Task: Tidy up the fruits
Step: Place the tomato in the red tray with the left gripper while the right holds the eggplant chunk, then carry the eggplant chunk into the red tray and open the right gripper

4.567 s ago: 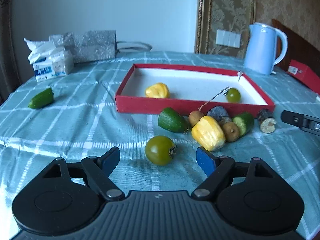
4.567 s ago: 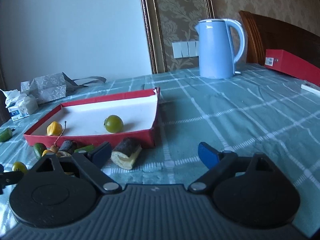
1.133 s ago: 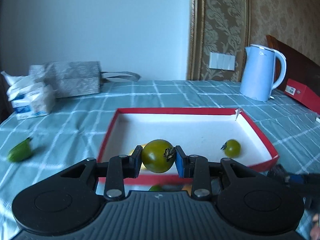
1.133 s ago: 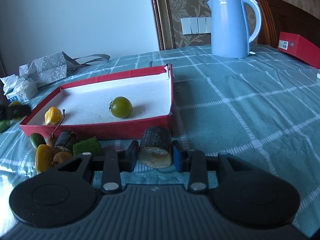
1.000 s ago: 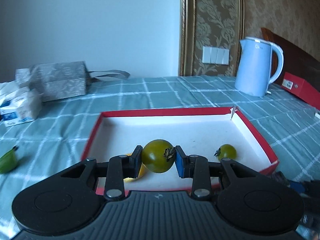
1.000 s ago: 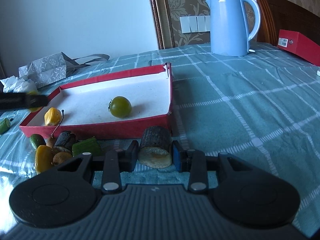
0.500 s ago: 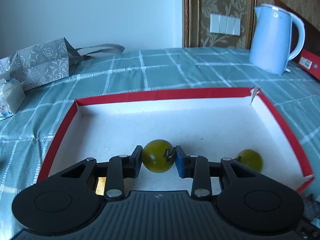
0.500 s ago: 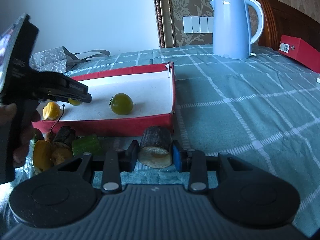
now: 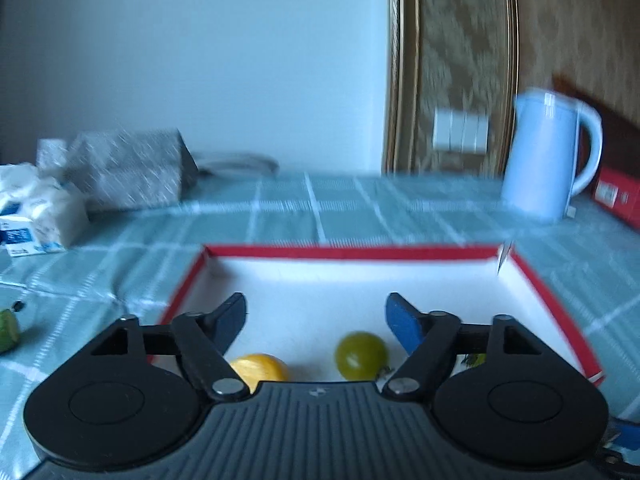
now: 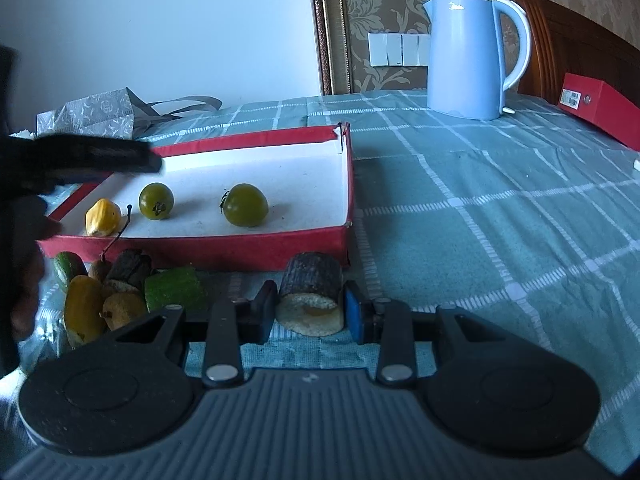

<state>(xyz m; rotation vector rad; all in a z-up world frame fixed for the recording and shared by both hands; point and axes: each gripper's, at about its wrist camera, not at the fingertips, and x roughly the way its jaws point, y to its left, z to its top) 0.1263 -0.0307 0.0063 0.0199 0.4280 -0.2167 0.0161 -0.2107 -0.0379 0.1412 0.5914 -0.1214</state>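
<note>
Teal checked tablecloth (image 10: 500,216) fills both views, red tray (image 10: 192,246) mid-frame. My left gripper (image 9: 316,316) has just been opening, jaws wide and nothing between them; the green tomato (image 9: 361,355) I dropped sits on the tray floor at lower centre, beside the yellow fruit (image 9: 258,369). My right gripper (image 10: 310,312) is clenched on the brown log-like piece (image 10: 311,294) in front of the tray wall, likely next in. Loose pile (image 10: 120,296) waits lower left.

Pale wall (image 9: 200,60), patterned wallpaper (image 10: 392,4), checked teal tablecloth (image 10: 500,208), daylight.
</note>
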